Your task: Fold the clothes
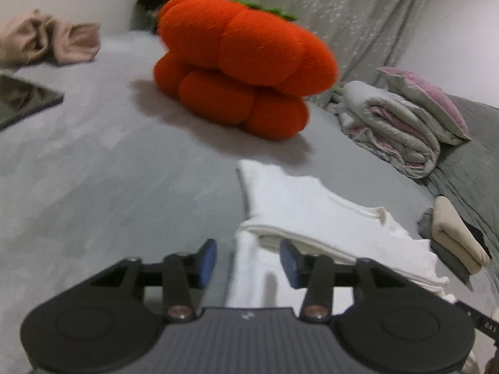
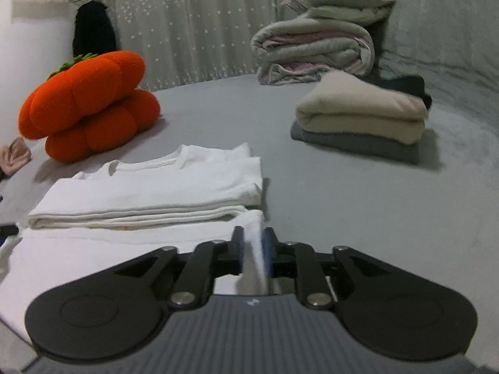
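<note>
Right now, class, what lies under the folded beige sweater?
Under the beige sweater lies a folded grey garment; only its front edge shows. A black item sits behind; the rest is covered.

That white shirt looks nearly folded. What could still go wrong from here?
1. The right gripper has an edge of the white shirt between its pads, so pulling away might drag the fabric and undo the fold.
2. The left gripper is open with shirt cloth between its fingers; lifting carelessly could snag it.
3. The folded half lies loose on top and could slide off if nudged.
</note>
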The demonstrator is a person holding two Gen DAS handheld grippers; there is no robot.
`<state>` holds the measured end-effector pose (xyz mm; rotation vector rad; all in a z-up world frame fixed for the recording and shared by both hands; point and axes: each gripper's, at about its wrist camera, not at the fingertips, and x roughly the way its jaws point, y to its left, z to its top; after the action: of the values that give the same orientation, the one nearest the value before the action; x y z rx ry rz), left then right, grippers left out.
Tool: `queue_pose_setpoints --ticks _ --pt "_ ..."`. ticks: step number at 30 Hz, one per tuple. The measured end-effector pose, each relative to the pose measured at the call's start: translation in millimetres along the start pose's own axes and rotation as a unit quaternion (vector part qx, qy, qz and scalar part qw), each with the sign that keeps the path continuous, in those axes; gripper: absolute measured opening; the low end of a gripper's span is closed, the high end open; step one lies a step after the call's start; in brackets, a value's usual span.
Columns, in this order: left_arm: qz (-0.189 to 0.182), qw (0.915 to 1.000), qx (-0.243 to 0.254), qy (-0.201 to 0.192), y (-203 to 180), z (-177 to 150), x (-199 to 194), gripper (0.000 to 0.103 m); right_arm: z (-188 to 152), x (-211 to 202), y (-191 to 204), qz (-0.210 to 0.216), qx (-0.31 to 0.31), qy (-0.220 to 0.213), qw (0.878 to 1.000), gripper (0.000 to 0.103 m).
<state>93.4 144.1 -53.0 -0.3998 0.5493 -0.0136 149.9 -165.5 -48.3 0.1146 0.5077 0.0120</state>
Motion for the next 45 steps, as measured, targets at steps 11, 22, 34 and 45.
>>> queue_pose_setpoints --ticks 11,22,34,45 --pt "-0.095 0.9839 0.151 -0.002 -66 -23 -15 0.102 2 -10 57 0.087 -0.043 0.014 0.995 0.063" --pt "-0.042 0.9688 0.234 0.072 -75 -54 4 0.102 -21 6 81 0.090 -0.073 0.059 0.992 0.090" --pt "-0.044 0.9639 0.252 0.074 -57 -51 -11 0.103 -27 -4 59 0.069 -0.085 0.060 0.992 0.098" --pt "-0.049 0.9606 0.263 0.075 -45 -54 -26 0.103 -35 -23 36 0.074 -0.101 0.057 0.990 0.102"
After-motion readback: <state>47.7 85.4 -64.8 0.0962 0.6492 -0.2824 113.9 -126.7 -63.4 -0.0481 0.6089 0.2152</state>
